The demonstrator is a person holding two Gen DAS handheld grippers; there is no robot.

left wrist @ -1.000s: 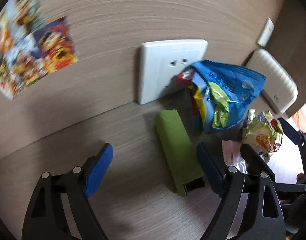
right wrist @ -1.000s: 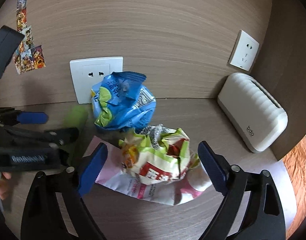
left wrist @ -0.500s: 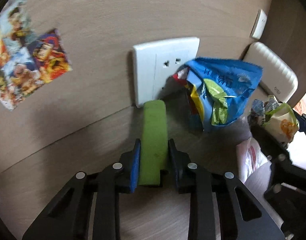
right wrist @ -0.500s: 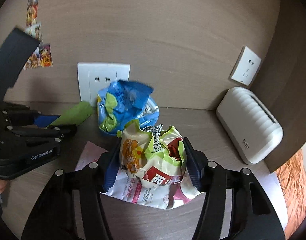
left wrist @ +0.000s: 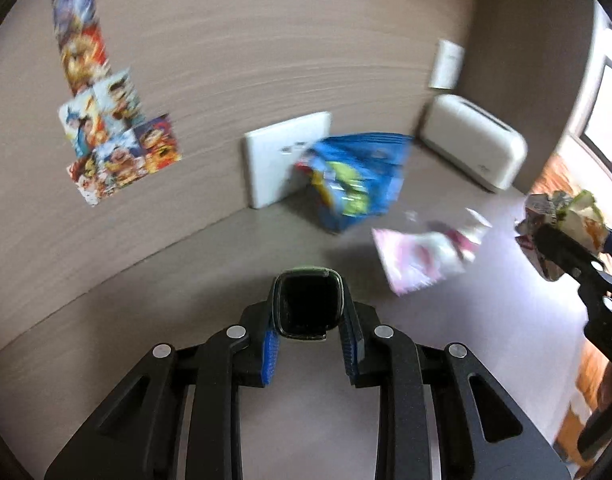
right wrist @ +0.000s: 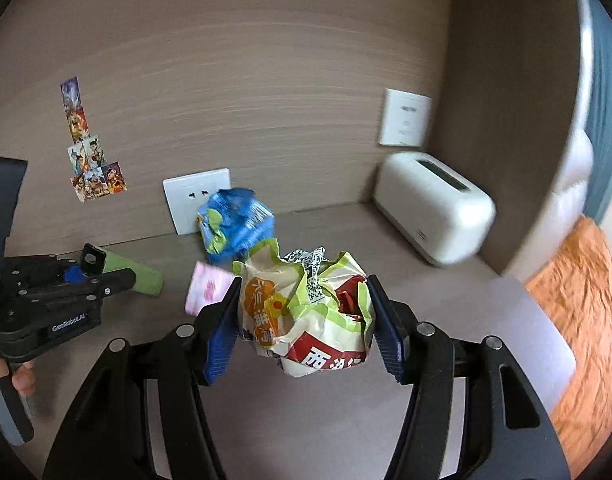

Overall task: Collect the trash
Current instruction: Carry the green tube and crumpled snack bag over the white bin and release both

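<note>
My left gripper [left wrist: 308,312] is shut on a green box [left wrist: 306,280], which I see end-on with its dark open end toward the camera. The right wrist view shows that same left gripper [right wrist: 94,270] holding the green box [right wrist: 144,278] above the desk. Blue pads of my right gripper [right wrist: 305,304] press both sides of a crumpled green, white and red snack bag [right wrist: 302,320], lifted off the desk. A blue snack bag [right wrist: 236,224] leans by the wall outlet [right wrist: 182,196]. A pink wrapper [right wrist: 208,290] lies flat on the desk.
A white ribbed device [right wrist: 434,208] stands at the desk's back right corner under a second outlet [right wrist: 404,118]. Cartoon stickers [left wrist: 106,120] are on the wooden wall. Orange bedding [right wrist: 586,320] lies past the desk's right edge. A hand [right wrist: 18,376] grips the left tool.
Both grippers went from open to shut, the left on the green box and the right on the crumpled bag. Both then rose and drew back from the wall with their loads.
</note>
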